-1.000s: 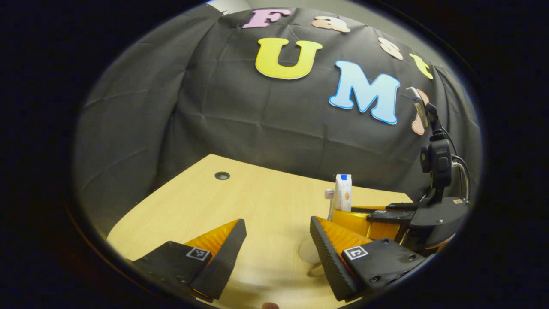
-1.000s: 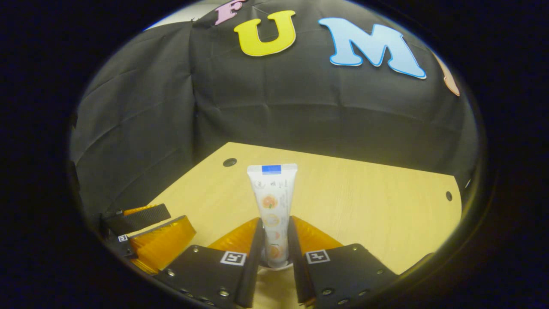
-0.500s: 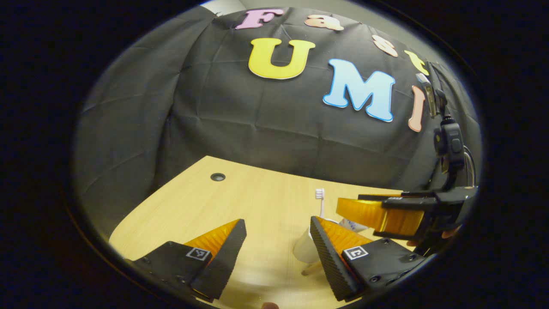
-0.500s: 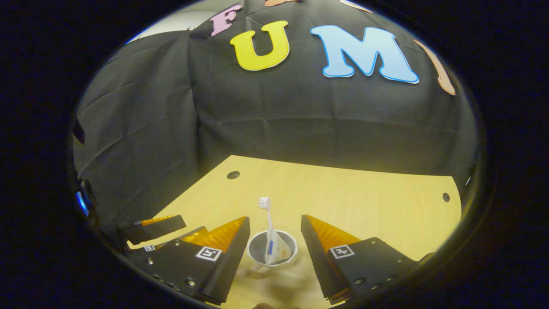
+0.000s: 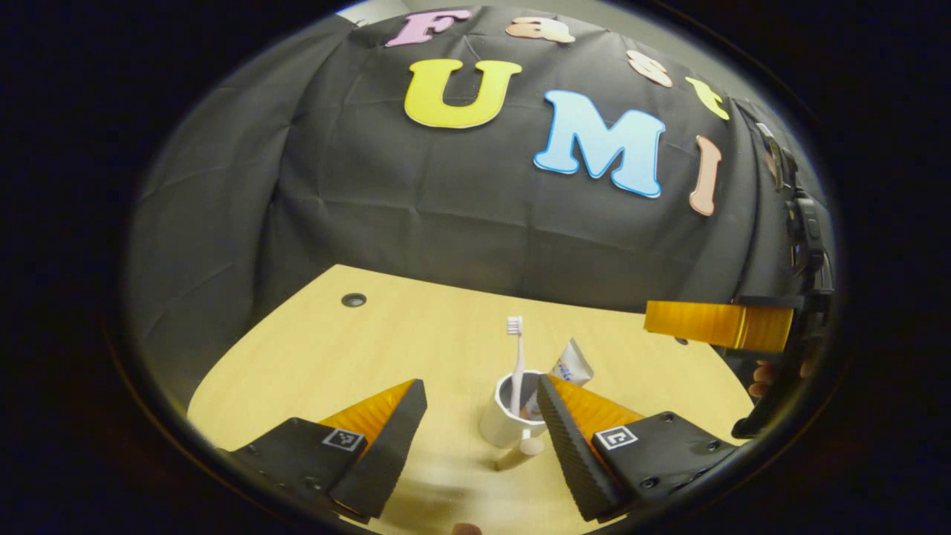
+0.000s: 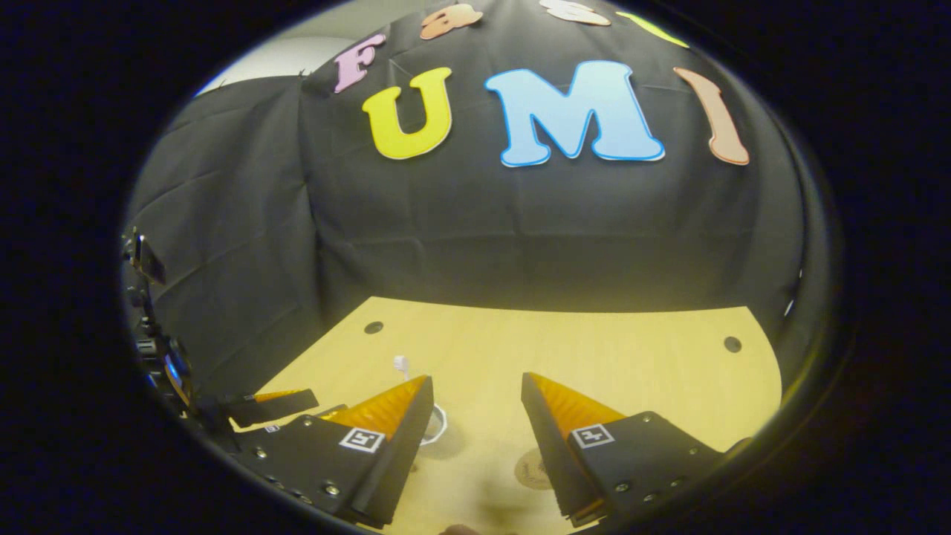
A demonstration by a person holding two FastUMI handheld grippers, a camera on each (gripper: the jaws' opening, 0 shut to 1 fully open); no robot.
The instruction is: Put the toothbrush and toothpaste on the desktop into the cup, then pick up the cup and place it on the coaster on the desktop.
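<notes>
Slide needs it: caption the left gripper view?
Toothbrush and toothpaste stand in the cup, beyond the open left gripper.

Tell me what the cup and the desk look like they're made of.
Cup: probably glazed ceramic or hard plastic, judging by its smooth, opaque white wall with a soft sheen. Desk: likely wood-look laminate, with a pale, even, fine straight grain and matte surface.

Materials and surfaces on the desk

The desk (image 5: pixel 416 349) looks like pale wood with a fine grain and a smooth, slightly shiny face. The cup (image 5: pixel 507 423) is white and glossy, like ceramic or hard plastic. The toothbrush (image 5: pixel 515 357) seems smooth white plastic, and the toothpaste (image 5: pixel 570 365) at 1 o'clock of the cup a soft shiny tube. The left gripper (image 5: pixel 481 431) has matt black fingers (image 5: pixel 559 438) with ribbed pads and glossy orange plastic. The coaster (image 6: pixel 529 468) looks matt, like cork.
</notes>
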